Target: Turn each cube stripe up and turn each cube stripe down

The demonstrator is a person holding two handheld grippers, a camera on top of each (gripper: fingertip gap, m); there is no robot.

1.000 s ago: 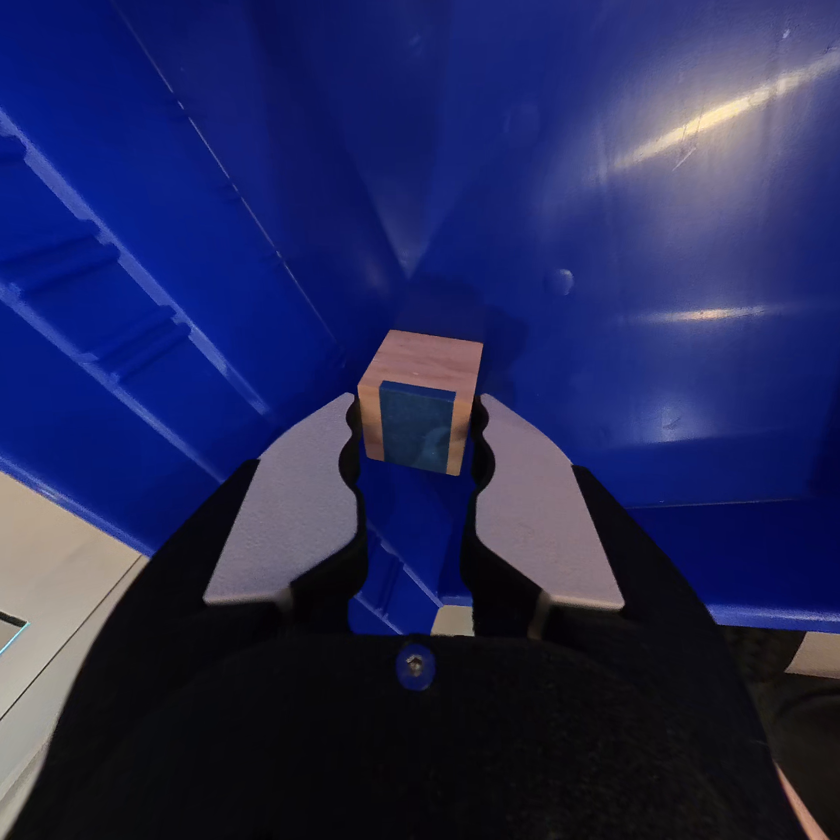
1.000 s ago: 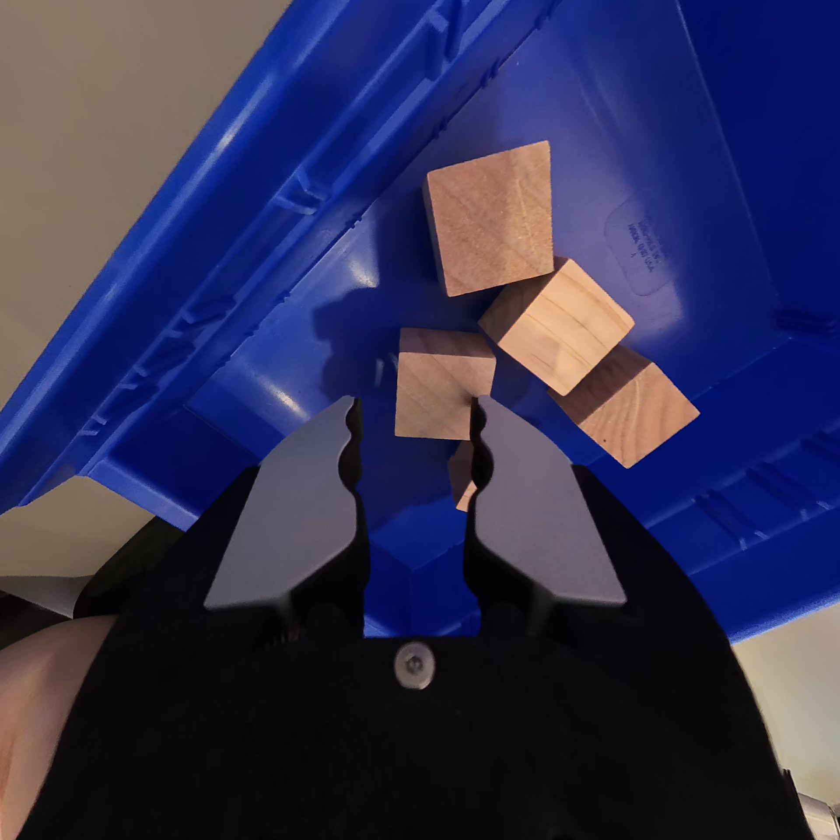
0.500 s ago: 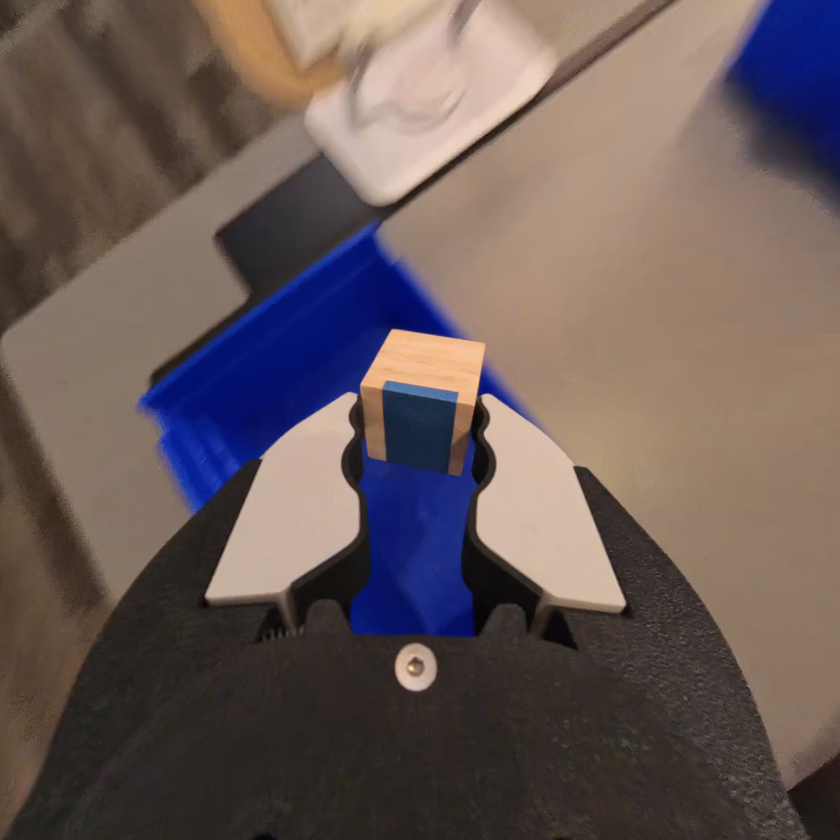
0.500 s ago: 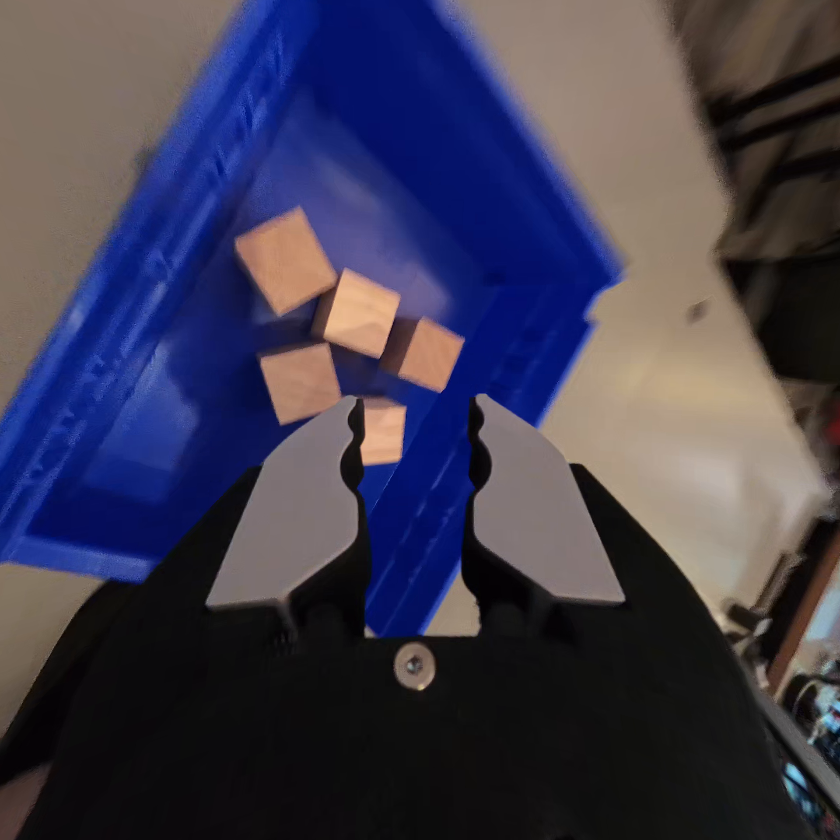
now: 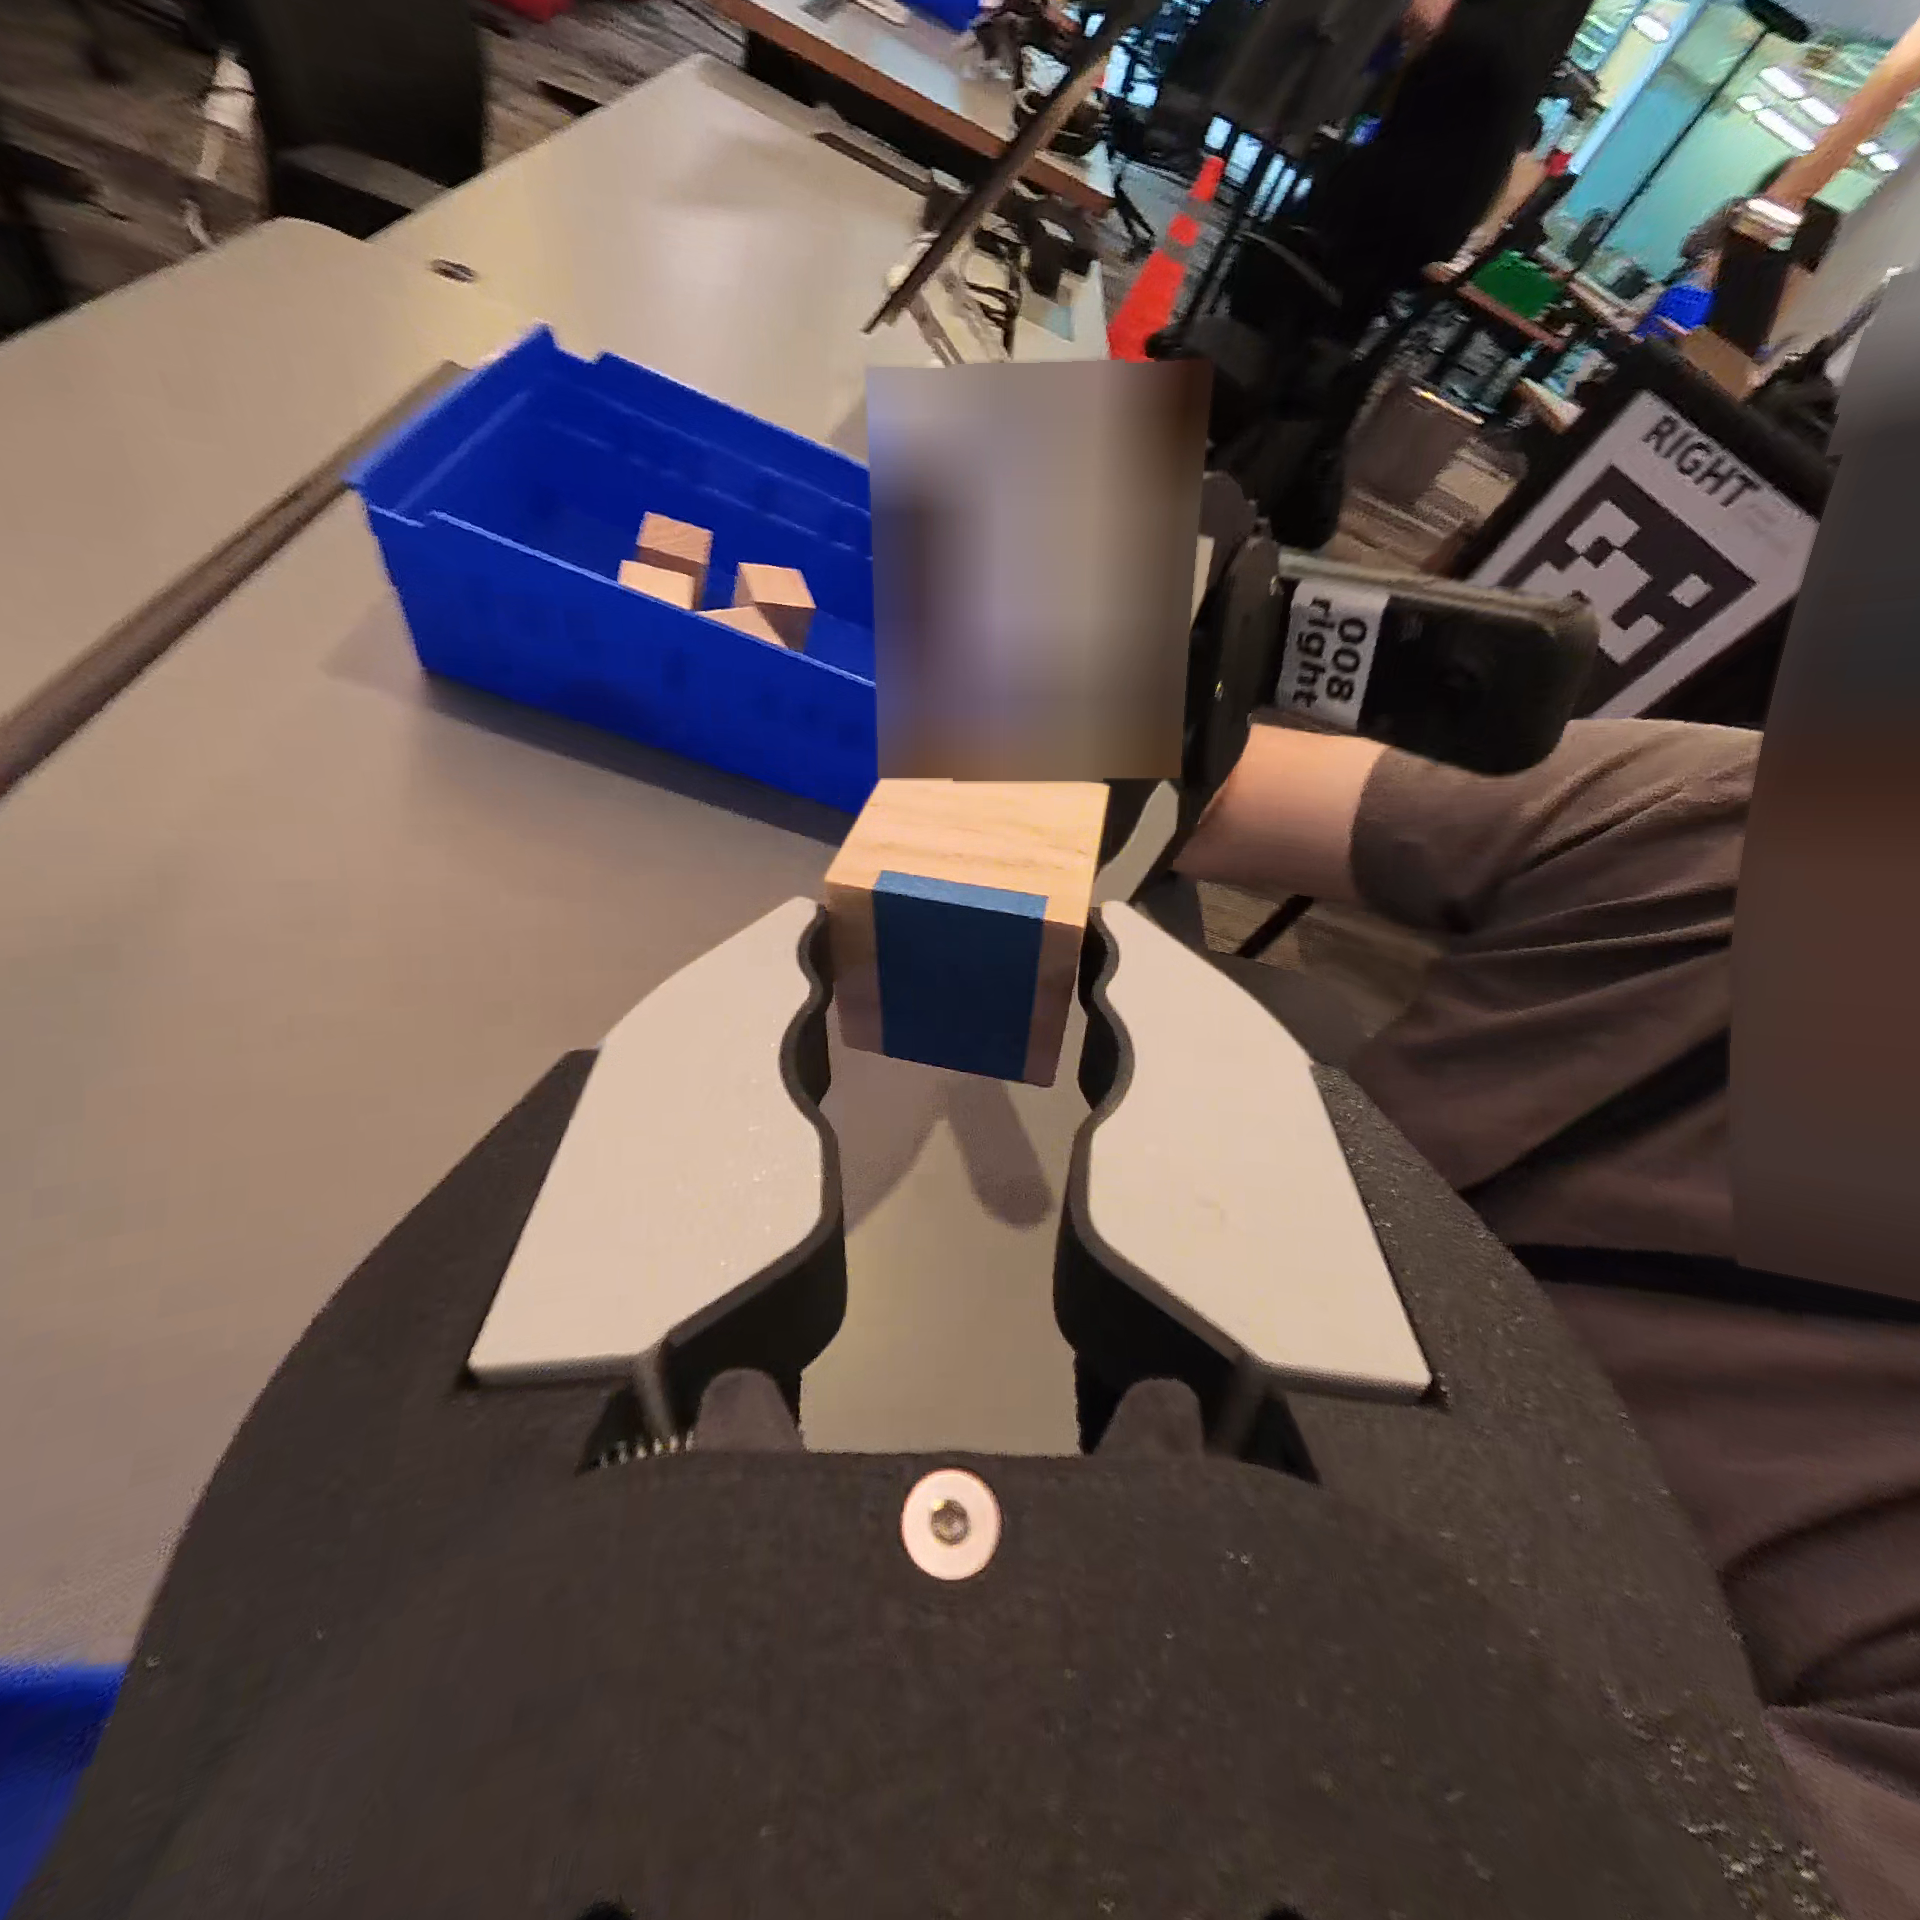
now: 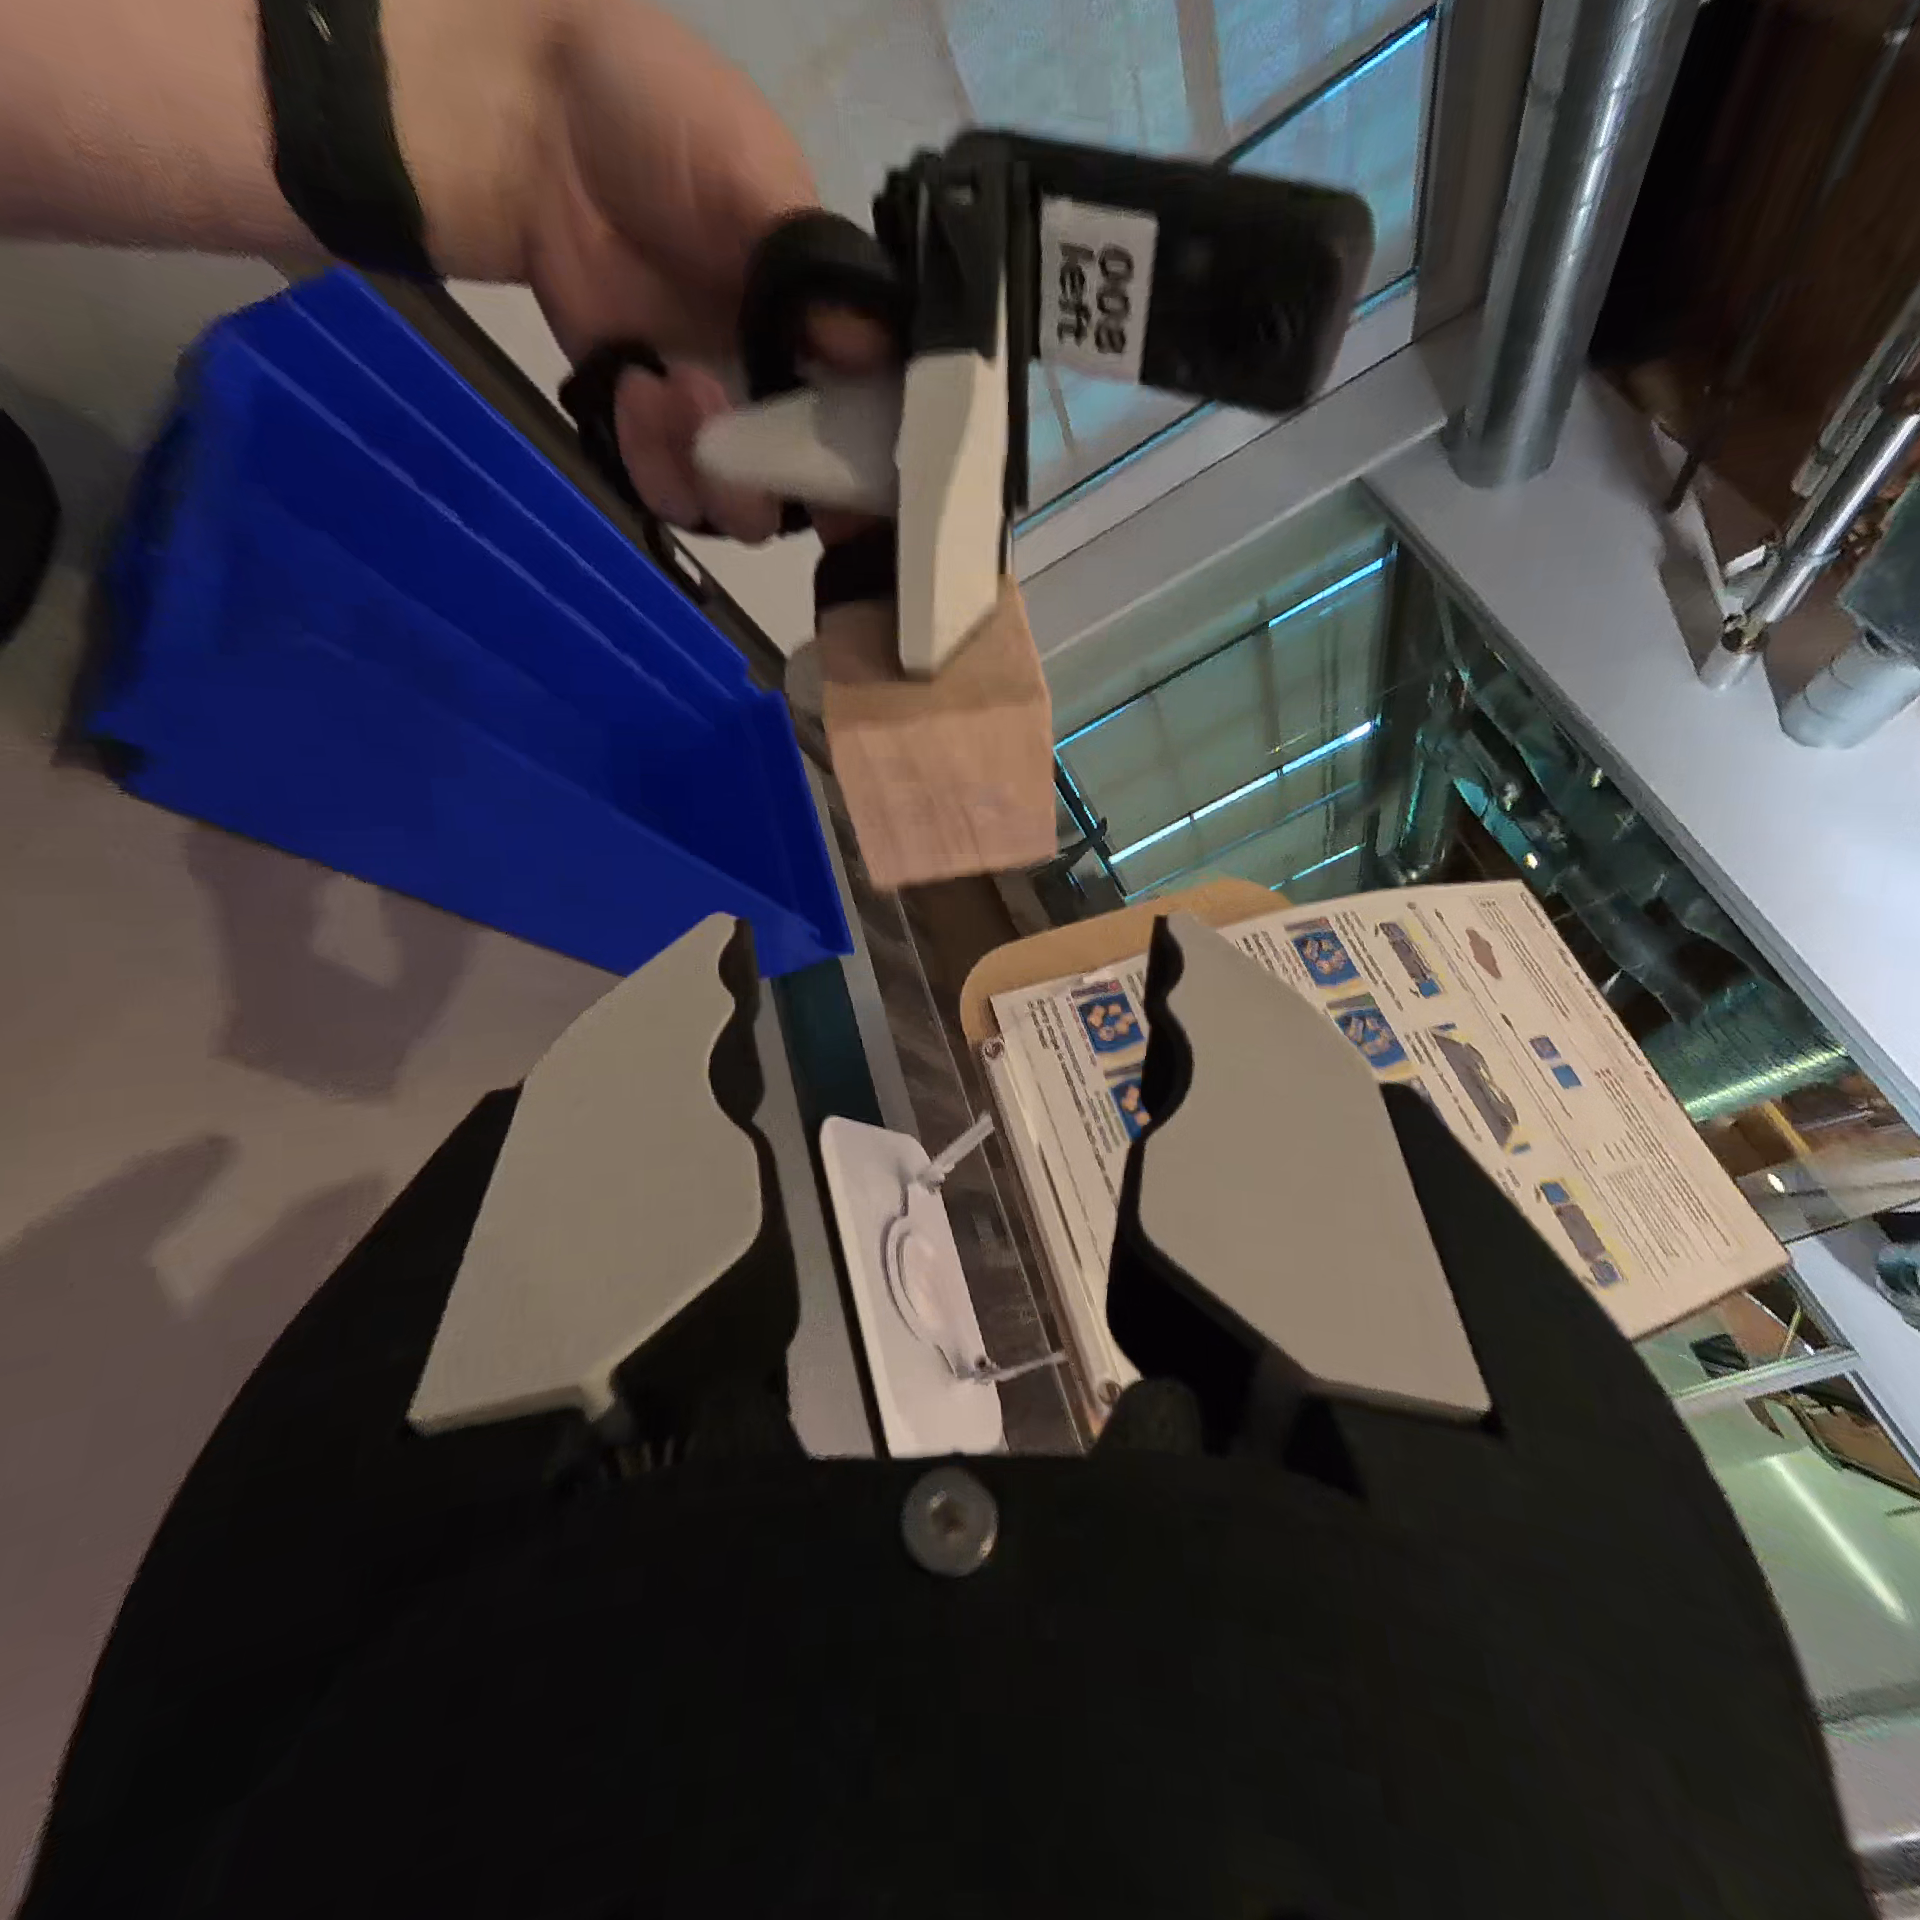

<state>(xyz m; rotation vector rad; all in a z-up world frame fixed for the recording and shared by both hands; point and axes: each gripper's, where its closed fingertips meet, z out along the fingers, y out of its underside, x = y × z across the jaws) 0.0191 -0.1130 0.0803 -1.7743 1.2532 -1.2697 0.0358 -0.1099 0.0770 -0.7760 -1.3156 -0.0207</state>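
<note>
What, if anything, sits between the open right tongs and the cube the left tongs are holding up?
Nothing visible. In the right wrist view the wooden cube hangs in open air just ahead of the right tongs, pinched by the left tongs. The blue bin lies off to one side, clear of the gap.

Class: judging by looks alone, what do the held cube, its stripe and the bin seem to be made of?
Cube: unfinished pale wood, visible grain. Stripe: matte blue, probably tape or paint; cannot tell which. Bin: moulded blue plastic, ribbed walls, slightly glossy. The left tool grips the cube.
</note>
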